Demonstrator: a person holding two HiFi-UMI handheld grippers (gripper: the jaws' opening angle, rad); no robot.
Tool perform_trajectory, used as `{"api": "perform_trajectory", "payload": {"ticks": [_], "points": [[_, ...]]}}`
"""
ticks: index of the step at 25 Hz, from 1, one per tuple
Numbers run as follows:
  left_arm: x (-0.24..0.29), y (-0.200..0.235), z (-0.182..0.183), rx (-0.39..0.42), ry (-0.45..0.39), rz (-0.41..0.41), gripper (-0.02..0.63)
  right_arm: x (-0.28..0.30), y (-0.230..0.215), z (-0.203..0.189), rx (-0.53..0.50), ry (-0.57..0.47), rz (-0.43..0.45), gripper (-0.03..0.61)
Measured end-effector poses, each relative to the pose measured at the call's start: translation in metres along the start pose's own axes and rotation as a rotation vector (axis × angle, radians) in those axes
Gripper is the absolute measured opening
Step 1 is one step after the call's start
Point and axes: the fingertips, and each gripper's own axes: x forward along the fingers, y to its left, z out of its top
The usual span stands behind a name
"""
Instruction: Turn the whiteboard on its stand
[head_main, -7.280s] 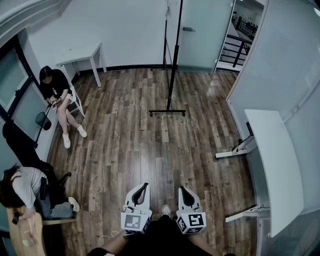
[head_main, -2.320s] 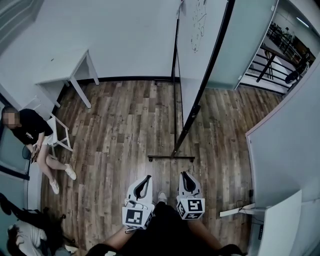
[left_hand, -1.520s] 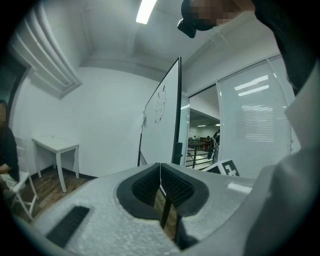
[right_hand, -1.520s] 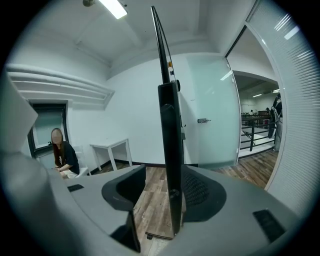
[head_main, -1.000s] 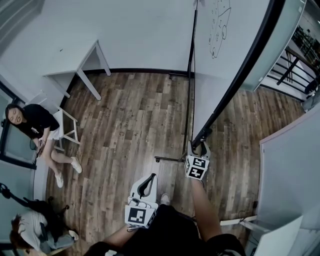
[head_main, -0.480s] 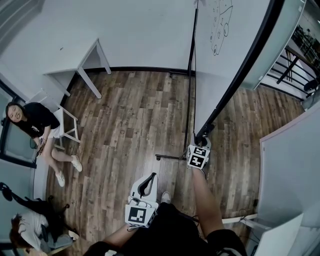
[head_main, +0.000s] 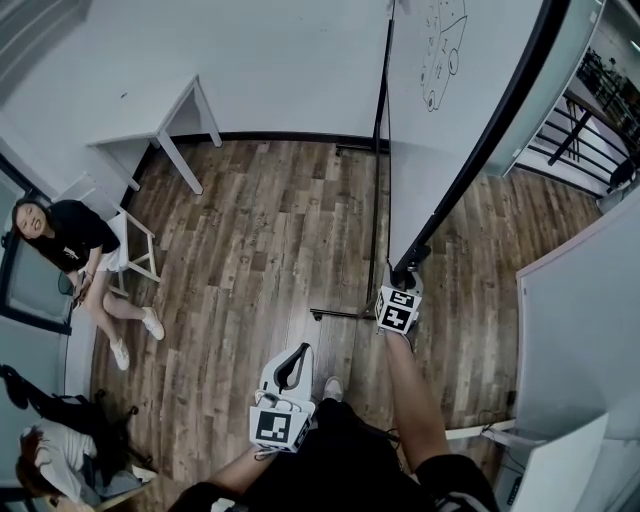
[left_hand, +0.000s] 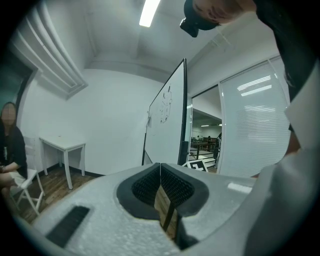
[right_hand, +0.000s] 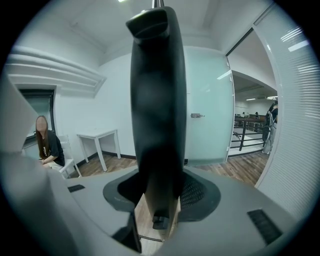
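Head view: my right gripper (head_main: 404, 281) has just been closing its jaws on the whiteboard (head_main: 440, 140) at one o'clock, and my left gripper (head_main: 290, 364) hangs at six. Left gripper view: the jaws are pressed together with nothing between them. Right gripper view: the board's black frame (right_hand: 157, 100) sits clamped between the jaws.

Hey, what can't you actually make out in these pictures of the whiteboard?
Whiteboard top: cut off by the head view's upper edge.
Its drawing: too small to read, head view.
Board's face, right gripper view: hidden by the whiteboard frame, on which the right gripper jaws have just been closing.
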Motion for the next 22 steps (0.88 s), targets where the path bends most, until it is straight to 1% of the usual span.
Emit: {"api": "perform_trajectory", "payload": {"ticks": [3, 5, 9, 11, 15, 22], "points": [[-0.013, 0.0, 0.009, -0.004, -0.043, 0.005, 0.018, -0.013, 0.004, -0.006, -0.003, 0.002, 0.003, 0.181], [-0.024, 0.0, 0.007, -0.003, -0.041, 0.001, 0.017, -0.021, 0.013, -0.011, -0.006, 0.009, 0.017, 0.183], [-0.047, 0.001, 0.006, 0.005, -0.044, -0.003, 0.018, -0.035, 0.055, -0.02, -0.006, 0.007, 0.058, 0.183], [-0.06, 0.003, 0.005, 0.017, -0.035, -0.006, 0.018, -0.043, 0.071, -0.024, 0.001, -0.002, 0.055, 0.183], [-0.085, 0.013, 0.012, 0.003, -0.071, 0.015, 0.018, -0.054, 0.091, -0.028, 0.006, 0.002, 0.053, 0.183], [-0.124, 0.021, 0.007, -0.011, -0.084, 0.028, 0.018, -0.081, 0.118, -0.042, 0.004, 0.018, 0.059, 0.183]]}}
